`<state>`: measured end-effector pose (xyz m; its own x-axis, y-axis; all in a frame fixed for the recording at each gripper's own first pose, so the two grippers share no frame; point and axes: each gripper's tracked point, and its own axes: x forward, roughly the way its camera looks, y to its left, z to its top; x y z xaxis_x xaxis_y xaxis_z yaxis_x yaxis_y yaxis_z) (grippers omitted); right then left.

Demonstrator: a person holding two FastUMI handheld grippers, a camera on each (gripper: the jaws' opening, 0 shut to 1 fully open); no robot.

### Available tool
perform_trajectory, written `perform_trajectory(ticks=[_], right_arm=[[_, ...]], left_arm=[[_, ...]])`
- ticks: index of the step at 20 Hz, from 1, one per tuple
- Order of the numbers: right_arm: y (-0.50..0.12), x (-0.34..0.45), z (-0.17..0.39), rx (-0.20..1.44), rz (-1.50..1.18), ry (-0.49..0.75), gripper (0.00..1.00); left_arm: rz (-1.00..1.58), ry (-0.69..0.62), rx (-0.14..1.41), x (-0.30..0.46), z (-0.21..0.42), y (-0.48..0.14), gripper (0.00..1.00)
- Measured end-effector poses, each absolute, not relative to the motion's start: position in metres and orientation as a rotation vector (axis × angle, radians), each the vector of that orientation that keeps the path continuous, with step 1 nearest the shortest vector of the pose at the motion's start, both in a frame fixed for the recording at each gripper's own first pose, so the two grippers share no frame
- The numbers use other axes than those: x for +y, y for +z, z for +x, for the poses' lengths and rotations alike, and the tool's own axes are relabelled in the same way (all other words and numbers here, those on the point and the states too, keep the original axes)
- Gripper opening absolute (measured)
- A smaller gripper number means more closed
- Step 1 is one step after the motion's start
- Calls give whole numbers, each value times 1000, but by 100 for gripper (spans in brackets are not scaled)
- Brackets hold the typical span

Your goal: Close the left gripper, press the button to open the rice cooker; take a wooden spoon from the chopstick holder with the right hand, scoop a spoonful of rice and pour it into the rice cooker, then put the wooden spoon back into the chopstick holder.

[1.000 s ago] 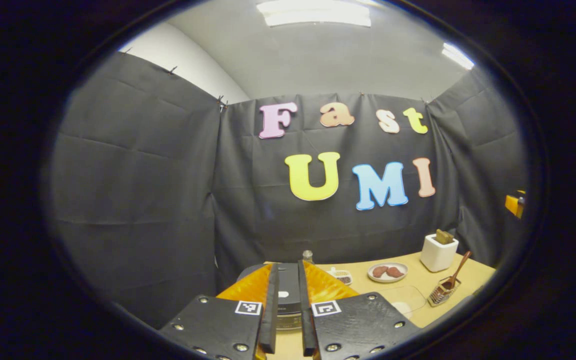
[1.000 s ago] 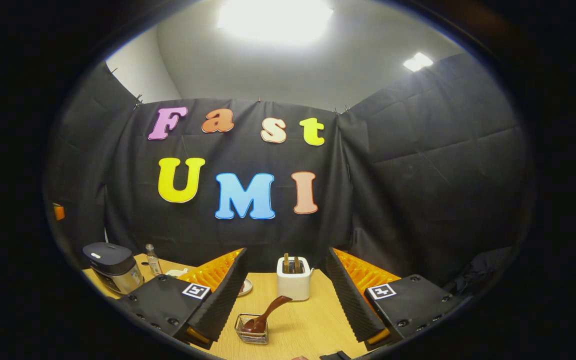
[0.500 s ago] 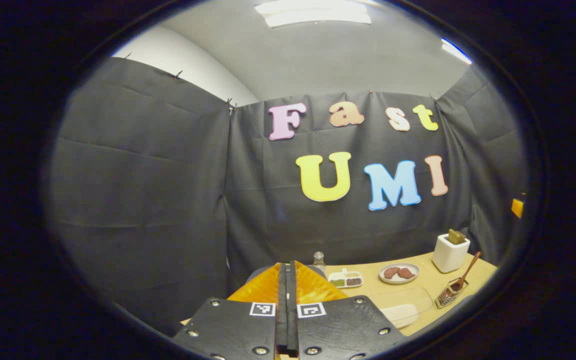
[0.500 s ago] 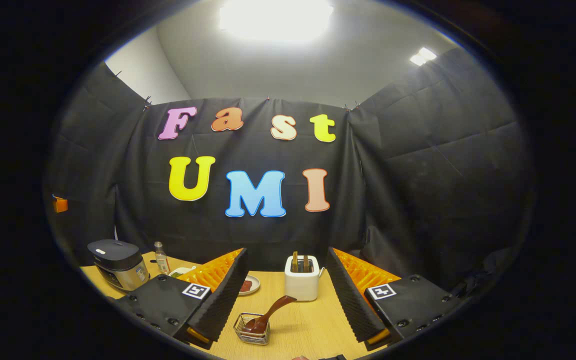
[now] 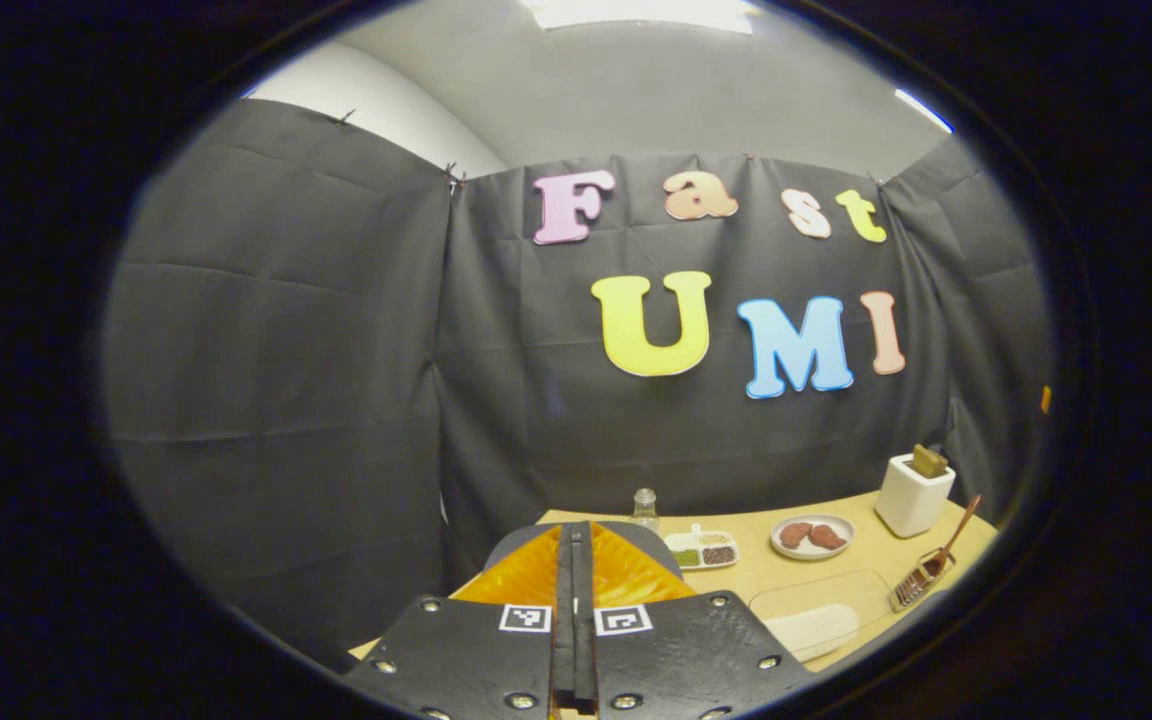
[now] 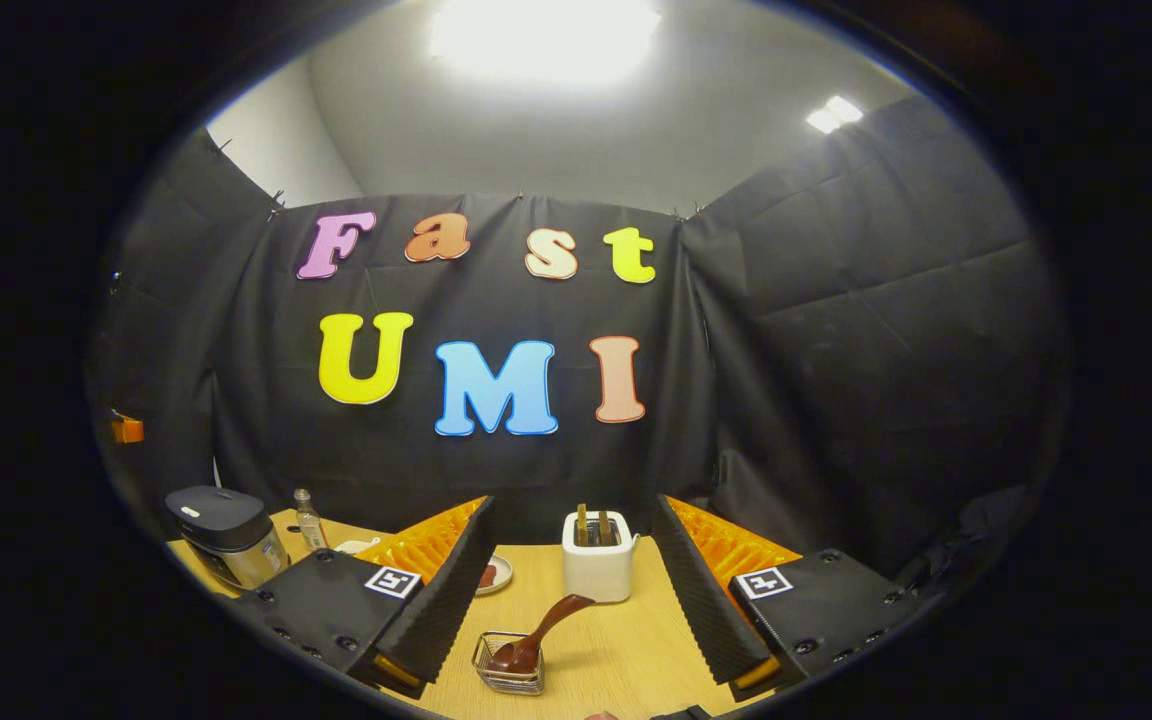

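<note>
In the left gripper view my left gripper [image 5: 573,535] is shut with nothing between its fingers, and it hovers just in front of the dark rice cooker lid [image 5: 516,545], which its fingers mostly hide. The right gripper view shows the rice cooker [image 6: 226,535] at the far left with its lid down. A wooden spoon [image 6: 536,632] leans in the wire chopstick holder [image 6: 506,668] on the table, below and between the fingers of my open right gripper [image 6: 572,505]. The same spoon [image 5: 946,540] and holder [image 5: 916,588] are at the right of the left gripper view. A clear container of rice [image 5: 814,618] lies near the table's front.
A white toaster [image 6: 596,555] stands behind the holder on the wooden table [image 6: 626,650]. A small bottle [image 5: 644,505], a divided tray of grains [image 5: 701,550] and a plate with meat [image 5: 812,535] sit along the back. Black cloth walls close the booth.
My left gripper's fingers have come together from a narrow gap to fully shut, and its view has shifted slightly. The right gripper has stayed open and barely moved.
</note>
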<state>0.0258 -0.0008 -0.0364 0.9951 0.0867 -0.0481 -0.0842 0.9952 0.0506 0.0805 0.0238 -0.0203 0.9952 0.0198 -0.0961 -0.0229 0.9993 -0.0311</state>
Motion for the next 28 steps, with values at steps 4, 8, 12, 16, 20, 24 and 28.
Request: perform_trajectory(ticks=[4,8,12,16,20,24,28], right_arm=[[-37,5,24,60,39,48,98],[-36,8,25,64,12,16,98],[-39,15,29,78,-1,-3,98],[-43,26,32,94,-18,-5,98],[-43,35,35,100,-41,0,99],[-36,41,39,80,-50,6,97],[-37,46,41,85,-44,17,99]], left_arm=[[-43,-22,151,22,107,-50,1],[-47,-47,204,20,129,-80,1],[-49,-64,262,20,139,-111,0],[-48,-77,316,21,152,-145,1],[-52,-83,367,19,152,-171,3],[-48,-88,368,19,150,-176,0],[-32,-57,354,20,147,-182,2]])
